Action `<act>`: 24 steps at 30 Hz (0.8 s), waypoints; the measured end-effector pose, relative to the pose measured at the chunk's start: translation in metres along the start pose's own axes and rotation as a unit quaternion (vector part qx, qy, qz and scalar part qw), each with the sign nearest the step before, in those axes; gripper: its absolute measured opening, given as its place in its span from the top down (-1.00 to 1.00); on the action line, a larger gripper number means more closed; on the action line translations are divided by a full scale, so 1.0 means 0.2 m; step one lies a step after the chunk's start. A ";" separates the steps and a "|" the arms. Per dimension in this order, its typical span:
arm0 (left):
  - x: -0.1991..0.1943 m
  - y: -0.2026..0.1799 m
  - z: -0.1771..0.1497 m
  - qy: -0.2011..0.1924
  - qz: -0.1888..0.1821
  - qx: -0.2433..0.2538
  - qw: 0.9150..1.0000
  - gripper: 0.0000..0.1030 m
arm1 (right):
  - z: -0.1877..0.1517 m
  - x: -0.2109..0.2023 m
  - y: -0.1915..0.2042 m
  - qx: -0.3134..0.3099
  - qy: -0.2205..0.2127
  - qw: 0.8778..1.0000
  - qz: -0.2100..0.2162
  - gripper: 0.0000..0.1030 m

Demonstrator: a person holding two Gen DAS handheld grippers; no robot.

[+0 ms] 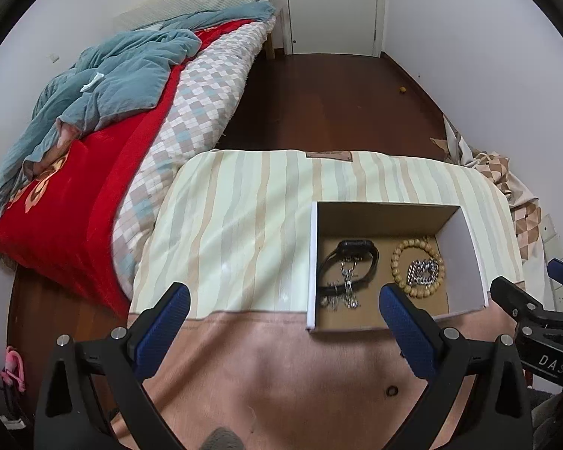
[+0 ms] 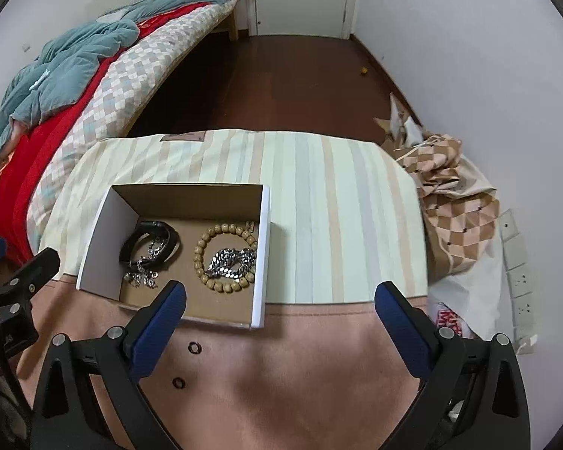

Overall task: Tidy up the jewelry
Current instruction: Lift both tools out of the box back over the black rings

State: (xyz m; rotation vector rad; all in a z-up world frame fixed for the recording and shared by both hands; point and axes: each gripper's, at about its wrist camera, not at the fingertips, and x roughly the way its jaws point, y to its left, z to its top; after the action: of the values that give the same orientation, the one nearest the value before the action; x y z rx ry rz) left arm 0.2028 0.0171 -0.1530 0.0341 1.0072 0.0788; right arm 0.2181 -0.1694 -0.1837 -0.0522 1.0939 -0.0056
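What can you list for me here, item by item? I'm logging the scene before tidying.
box: 1, white outside, brown inside, on cloth
watch: 1, black, box left side
thin chain: 1, silver, across watch
bead bracelet: 1, tan, box right side
chunky chain: 1, silver, inside bead bracelet
rings: 2, dark, on cloth near box
cloth: 1, striped and pink
bed: 1, red blanket, left
left gripper: open
right gripper: open

The left gripper's blue finger (image 1: 401, 322) is covering the cardboard box's (image 1: 469, 247) near rim. The bracelet's (image 2: 225, 255) far beads are hiding behind the box wall. 2 small rings (image 2: 194, 347) are staying too small to identify.
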 end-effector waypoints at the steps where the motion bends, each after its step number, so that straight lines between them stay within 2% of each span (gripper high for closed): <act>1: -0.03 0.00 -0.01 -0.003 0.000 -0.002 1.000 -1.00 | -0.01 -0.03 0.00 0.002 -0.004 1.000 0.002 -0.98; 13: -0.43 0.05 -0.11 -0.071 0.014 -0.009 0.997 -1.00 | -0.14 -0.44 0.05 0.005 -0.066 0.998 -0.010 -0.98; 18: -0.55 0.07 -0.15 -0.086 0.008 -0.015 0.996 -1.00 | -0.19 -0.61 0.04 0.010 -0.094 0.995 -0.011 -0.98; 24: -0.61 0.08 -0.19 -0.094 0.005 -0.022 0.995 -1.00 | -0.22 -0.70 0.03 0.020 -0.105 0.994 -0.003 -0.98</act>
State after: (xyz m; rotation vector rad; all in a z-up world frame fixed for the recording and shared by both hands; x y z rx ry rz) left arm 0.1048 0.0224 -0.0698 0.0068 0.8179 0.1050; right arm 0.1144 -0.1600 -0.0810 -0.0193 0.8828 -0.0261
